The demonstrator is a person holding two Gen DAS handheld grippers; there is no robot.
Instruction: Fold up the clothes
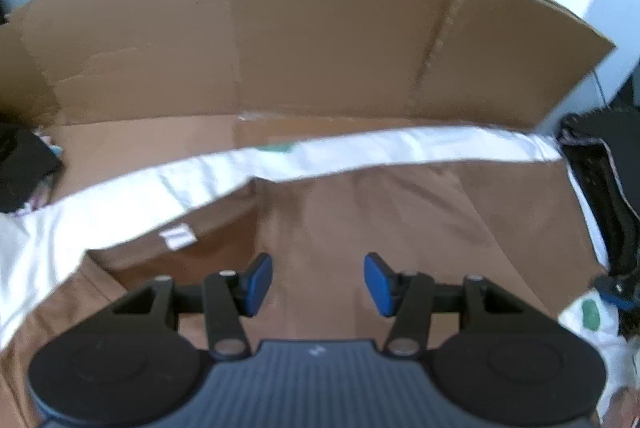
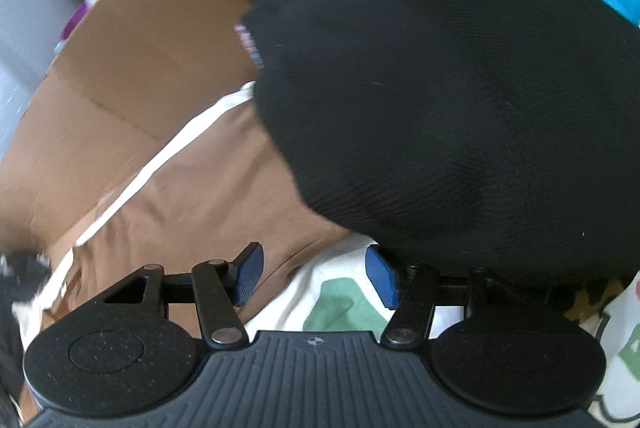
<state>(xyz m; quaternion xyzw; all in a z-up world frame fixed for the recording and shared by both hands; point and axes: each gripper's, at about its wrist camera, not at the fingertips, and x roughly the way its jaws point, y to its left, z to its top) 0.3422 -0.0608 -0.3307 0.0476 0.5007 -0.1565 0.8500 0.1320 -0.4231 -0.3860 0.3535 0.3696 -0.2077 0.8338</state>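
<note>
two grippers, both half-wide, empty: left gripper (image 1: 318, 284) over brown garment (image 1: 400, 228); right gripper (image 2: 314, 276) nosing black garment (image 2: 440, 108) at 1 o'clock. likely between folds; next needs a hem pinch.

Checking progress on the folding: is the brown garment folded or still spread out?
Spread out: the brown garment lies flat across the white sheet, its label showing. How many layers, cannot tell.

brown garment (image 1: 400, 220) spread flat, black knit garment (image 2: 440, 88) heaped beside it

Left gripper (image 1: 318, 284) and right gripper (image 2: 316, 274) fingers parted, empty.
</note>
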